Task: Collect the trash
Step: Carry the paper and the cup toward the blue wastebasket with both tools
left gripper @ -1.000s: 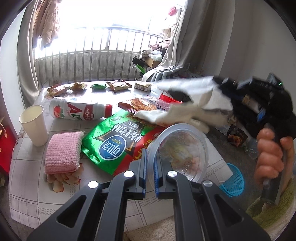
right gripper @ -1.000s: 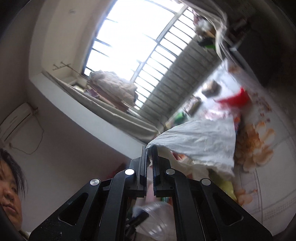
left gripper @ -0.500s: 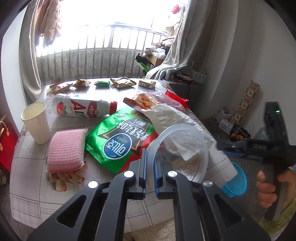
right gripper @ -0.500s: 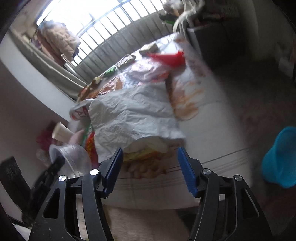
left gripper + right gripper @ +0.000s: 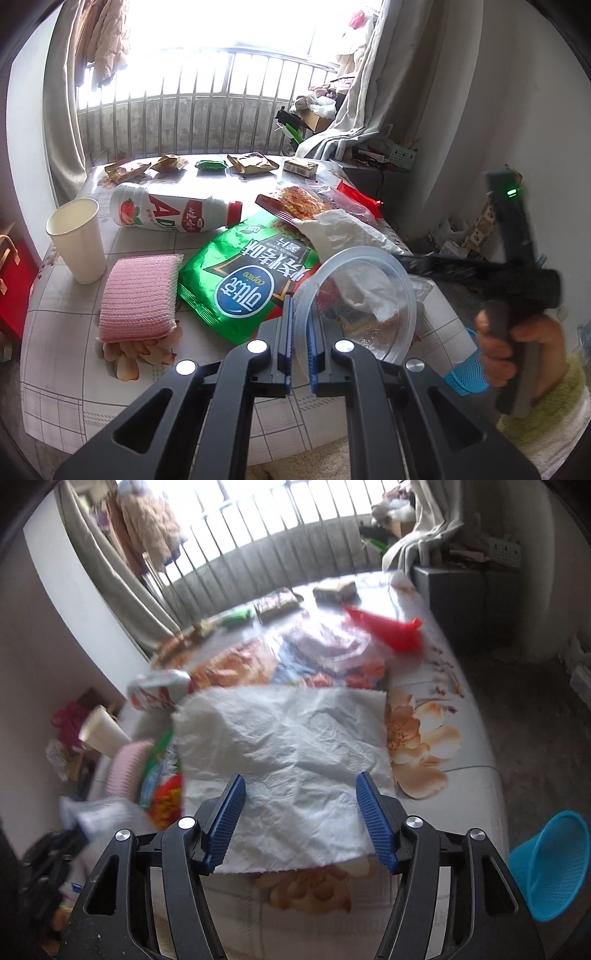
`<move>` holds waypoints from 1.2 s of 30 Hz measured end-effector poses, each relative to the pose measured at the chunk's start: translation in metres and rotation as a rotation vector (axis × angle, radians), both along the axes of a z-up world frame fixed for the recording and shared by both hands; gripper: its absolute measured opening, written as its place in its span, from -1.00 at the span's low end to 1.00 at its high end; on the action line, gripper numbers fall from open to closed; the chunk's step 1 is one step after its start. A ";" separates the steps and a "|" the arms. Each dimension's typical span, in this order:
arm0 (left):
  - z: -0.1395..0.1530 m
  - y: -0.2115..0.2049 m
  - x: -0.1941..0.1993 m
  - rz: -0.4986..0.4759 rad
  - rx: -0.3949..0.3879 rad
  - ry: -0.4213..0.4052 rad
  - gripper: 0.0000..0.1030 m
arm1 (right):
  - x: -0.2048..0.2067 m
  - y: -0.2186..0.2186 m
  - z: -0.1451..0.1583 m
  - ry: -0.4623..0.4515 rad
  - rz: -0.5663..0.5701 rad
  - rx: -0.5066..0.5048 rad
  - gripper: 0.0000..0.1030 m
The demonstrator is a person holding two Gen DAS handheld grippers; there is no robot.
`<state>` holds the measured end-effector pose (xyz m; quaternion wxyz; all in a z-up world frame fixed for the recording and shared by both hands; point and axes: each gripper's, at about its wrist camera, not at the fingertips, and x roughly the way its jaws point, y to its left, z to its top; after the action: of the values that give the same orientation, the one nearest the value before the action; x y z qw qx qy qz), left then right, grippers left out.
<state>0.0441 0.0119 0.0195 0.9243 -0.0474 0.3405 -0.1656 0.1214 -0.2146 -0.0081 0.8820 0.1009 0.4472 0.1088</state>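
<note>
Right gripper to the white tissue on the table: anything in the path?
Nothing visible. The right gripper is open above the white tissue, which lies spread on top of the wrappers with nothing over it.

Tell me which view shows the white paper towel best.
Right wrist view: the paper towel lies spread flat across the table, nearly whole, beyond the open right gripper. The left wrist view shows only part of it, behind the clear plastic container.
</note>
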 end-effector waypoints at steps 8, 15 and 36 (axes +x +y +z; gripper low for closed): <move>-0.004 0.004 0.004 0.001 -0.013 0.012 -0.88 | 0.001 -0.007 0.004 -0.033 -0.034 0.024 -0.67; -0.005 0.002 0.005 0.000 -0.005 0.017 -0.88 | -0.010 -0.030 0.024 -0.093 -0.073 0.172 -0.70; 0.018 -0.024 -0.006 -0.021 0.047 -0.036 -0.88 | -0.065 -0.119 0.047 -0.259 -0.204 0.543 -0.98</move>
<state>0.0380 -0.0117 0.0371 0.9293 -0.0191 0.3282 -0.1681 0.0567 -0.3331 0.0388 0.8788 0.3623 0.2735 0.1469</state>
